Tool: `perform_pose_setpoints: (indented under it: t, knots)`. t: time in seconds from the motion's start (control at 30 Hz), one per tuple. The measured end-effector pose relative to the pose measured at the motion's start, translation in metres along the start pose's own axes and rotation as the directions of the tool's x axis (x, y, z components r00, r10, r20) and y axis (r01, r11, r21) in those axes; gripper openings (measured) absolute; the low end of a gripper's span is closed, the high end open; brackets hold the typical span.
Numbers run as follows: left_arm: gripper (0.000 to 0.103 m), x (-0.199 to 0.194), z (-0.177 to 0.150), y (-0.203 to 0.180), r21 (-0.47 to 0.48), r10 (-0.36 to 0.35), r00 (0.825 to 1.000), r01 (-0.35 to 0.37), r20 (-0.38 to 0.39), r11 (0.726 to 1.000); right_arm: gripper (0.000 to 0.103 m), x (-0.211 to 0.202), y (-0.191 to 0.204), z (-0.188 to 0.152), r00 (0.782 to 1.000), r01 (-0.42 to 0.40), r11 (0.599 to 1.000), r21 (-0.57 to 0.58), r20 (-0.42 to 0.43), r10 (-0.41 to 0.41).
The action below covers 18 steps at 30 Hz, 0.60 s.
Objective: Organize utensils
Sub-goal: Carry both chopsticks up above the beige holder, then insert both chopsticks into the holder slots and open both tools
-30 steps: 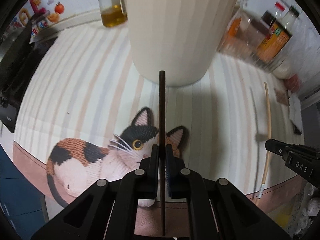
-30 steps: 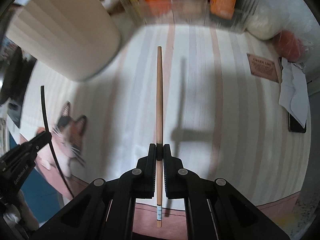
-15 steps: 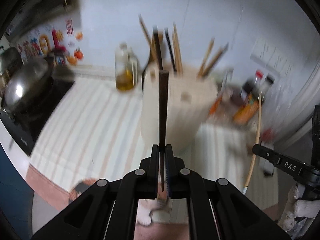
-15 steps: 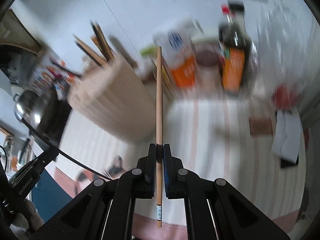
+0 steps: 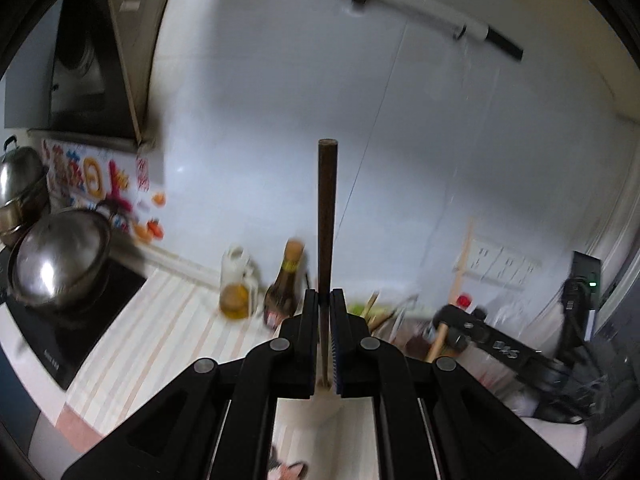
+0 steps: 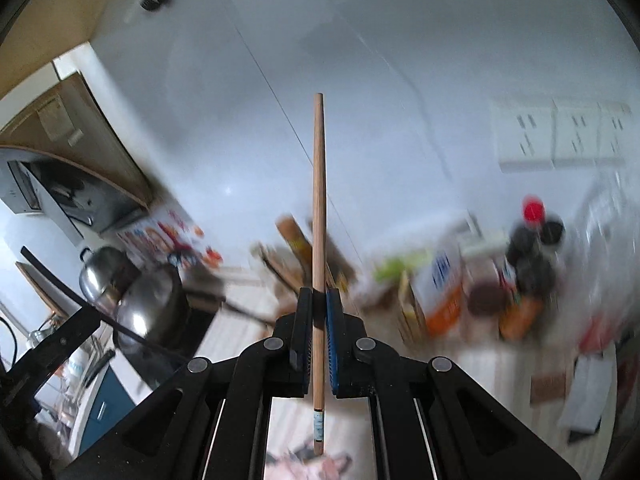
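1. White tiled wall [image 5: 400, 140] fills the background; it serves as the landmark here.
2. Striped countertop [image 5: 160, 328] runs along the wall's foot.
3. Steel wok [image 5: 56, 264], left of the wall.
4. Left gripper [image 5: 325, 340]: jaws pressed together, pinching a dark brown chopstick [image 5: 327, 208] that stands upright against the wall.
5. Right gripper [image 6: 318, 340]: jaws clamped on a pale wooden chopstick [image 6: 318, 200], also upright before the wall.
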<state>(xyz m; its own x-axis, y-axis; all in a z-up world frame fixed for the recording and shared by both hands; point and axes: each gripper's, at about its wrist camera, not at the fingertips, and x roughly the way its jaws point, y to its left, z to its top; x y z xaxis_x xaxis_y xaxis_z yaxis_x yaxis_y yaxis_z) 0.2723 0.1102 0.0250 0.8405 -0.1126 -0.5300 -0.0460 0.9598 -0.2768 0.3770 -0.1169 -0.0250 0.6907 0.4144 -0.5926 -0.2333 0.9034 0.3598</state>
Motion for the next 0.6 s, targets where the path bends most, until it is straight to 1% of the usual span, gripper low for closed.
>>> perform_pose_setpoints:
  t: [0.13, 0.23, 0.33, 0.47, 0.6]
  knots:
    - [0.003, 0.015, 0.023, -0.007, 0.017, -0.015, 1.0, 0.015, 0.015, 1.0, 0.007, 0.015, 0.017, 0.03, 0.997, 0.011, 1.0, -0.019, 0.081, -0.009]
    - [0.003, 0.035, 0.032, -0.009, 0.029, -0.014, 1.0, 0.014, -0.007, 0.999, 0.007, 0.037, 0.022, 0.044, 0.993, 0.025, 0.999, -0.02, 0.114, -0.023]
    - [0.003, 0.065, 0.033, -0.008, 0.04, -0.005, 0.998, 0.007, -0.058, 0.999, 0.007, 0.061, 0.022, 0.046, 0.991, 0.048, 0.998, -0.026, 0.129, -0.045]
    - [0.003, 0.098, 0.027, -0.004, 0.048, 0.012, 0.994, -0.007, -0.106, 0.999, 0.007, 0.091, 0.018, 0.037, 0.987, 0.077, 0.996, -0.036, 0.146, -0.07]
    - [0.003, 0.122, 0.019, 0.001, 0.051, 0.032, 0.989, -0.025, -0.145, 0.998, 0.007, 0.107, 0.013, 0.022, 0.98, 0.092, 0.994, -0.053, 0.182, -0.081]
